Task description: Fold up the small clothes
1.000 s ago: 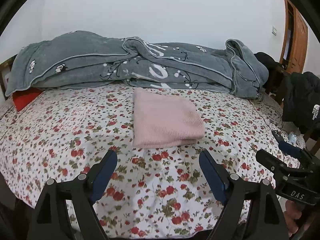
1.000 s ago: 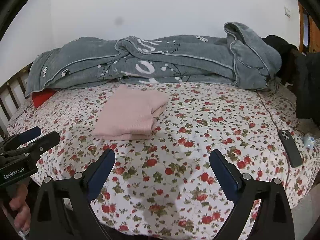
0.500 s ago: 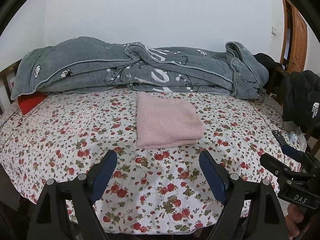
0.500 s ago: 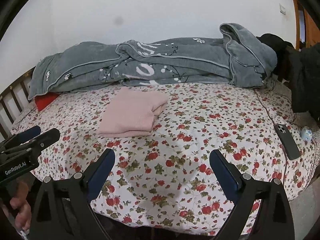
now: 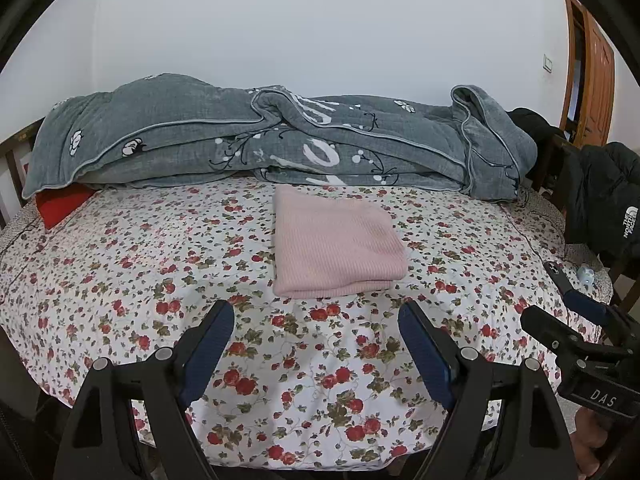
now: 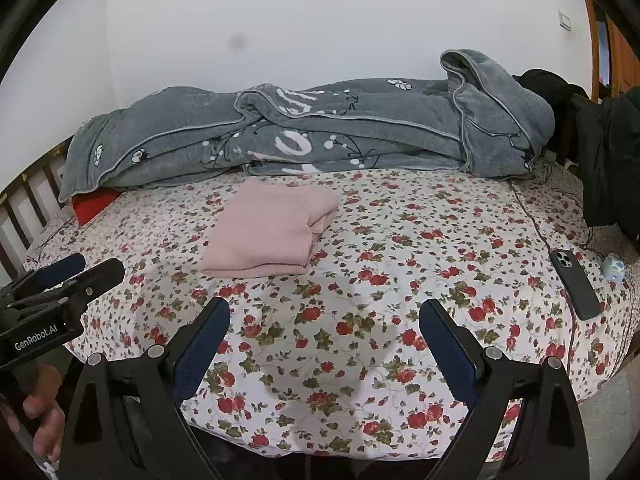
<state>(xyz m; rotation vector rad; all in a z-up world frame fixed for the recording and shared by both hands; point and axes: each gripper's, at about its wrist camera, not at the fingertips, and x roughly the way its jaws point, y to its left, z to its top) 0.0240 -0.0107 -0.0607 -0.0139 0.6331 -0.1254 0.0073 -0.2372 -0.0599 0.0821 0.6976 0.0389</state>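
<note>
Well, pink garment lies folded (both claws apart).

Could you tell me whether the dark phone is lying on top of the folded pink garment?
No, the phone lies on the floral sheet near the bed's right edge, well apart from the pink garment.

Pink garment, floral sheet

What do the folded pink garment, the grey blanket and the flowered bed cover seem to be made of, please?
Folded pink garment: probably a soft knit, matte, since fine ribs run across its top.
Grey blanket: looks like thick plush or fleece, with a fuzzy nap, bulky folds and a piped edge.
Flowered bed cover: apparently thin woven cotton or similar, flat and printed, with shallow creases.
</note>
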